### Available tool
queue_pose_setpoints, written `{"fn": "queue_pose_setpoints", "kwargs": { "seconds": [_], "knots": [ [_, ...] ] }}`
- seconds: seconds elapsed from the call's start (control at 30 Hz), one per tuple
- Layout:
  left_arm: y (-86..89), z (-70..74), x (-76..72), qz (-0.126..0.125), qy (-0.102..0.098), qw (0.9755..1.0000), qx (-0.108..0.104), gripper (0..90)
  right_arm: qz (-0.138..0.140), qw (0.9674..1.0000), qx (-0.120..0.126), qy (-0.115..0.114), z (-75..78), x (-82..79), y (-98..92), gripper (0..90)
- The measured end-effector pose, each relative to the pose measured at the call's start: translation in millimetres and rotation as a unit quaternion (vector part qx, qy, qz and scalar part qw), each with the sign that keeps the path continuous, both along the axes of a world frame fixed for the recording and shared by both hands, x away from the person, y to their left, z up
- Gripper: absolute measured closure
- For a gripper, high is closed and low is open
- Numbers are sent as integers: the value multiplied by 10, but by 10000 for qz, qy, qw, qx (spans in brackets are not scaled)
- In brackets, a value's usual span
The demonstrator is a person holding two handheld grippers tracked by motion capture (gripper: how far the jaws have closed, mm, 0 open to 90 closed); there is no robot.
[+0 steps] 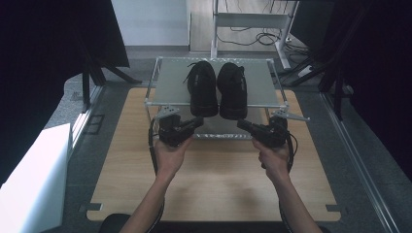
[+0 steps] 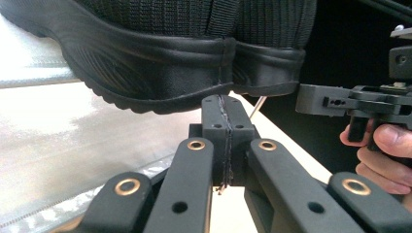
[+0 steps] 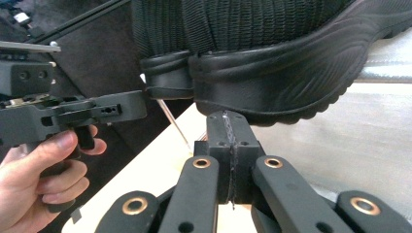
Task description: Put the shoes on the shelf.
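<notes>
Table (image 1: 214, 179): light wood top, filling the lower centre of the high view, bare in front of you.

Rack (image 1: 170, 80): metal-framed shelf at upper centre of the high view, grey top tier, a second tier showing beneath it.

Left shoe (image 1: 202, 88) and right shoe (image 1: 233, 90): black pair, side by side on the top tier, toes pointing away, heels overhanging the near edge. In both gripper views the heels sit at the top of the frame, soles just above your jaw tips.

Left gripper (image 1: 198, 120): you hold it just below the left shoe's heel, at centre of the high view. In the left gripper view its jaws are pressed together with nothing between them.

Right gripper (image 1: 241, 124): mirrored under the right shoe's heel. Jaws pressed together too, empty, as seen in the right gripper view.

Progress, as a judgement: the shoes look placed and paired on the rack, and you hold neither. What may be left is small, perhaps nudging the overhanging heels further onto the shelf, or simply drawing your hands away. Whether the tips touch the soles, I cannot tell.
</notes>
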State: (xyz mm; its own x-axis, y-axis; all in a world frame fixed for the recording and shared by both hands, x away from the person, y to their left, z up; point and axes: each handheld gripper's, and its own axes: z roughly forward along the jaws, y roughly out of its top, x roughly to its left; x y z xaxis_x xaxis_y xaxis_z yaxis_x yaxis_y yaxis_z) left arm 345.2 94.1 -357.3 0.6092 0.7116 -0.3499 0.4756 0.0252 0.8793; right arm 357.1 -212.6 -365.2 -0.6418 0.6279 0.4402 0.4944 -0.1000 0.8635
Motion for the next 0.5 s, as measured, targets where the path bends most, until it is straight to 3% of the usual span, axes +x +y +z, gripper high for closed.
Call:
{"fn": "queue_pose_setpoints", "kwargs": {
  "seconds": [0.1, 0.3, 0.5],
  "knots": [
    [-10, -16, 34, 41, 31, 10000, 23, 897, 7, 10000, 18, -1, 4, 23, 18, 900],
    [-17, -4, 58, 60, 18, 10000, 47, 898, -114, 9997, -198, -78, 29, 33, 47, 900],
    [-24, -11, 134, 101, 67, 9999, 58, 899, -202, 9997, -131, 7, -6, 120, 49, 900]
  ]
}}
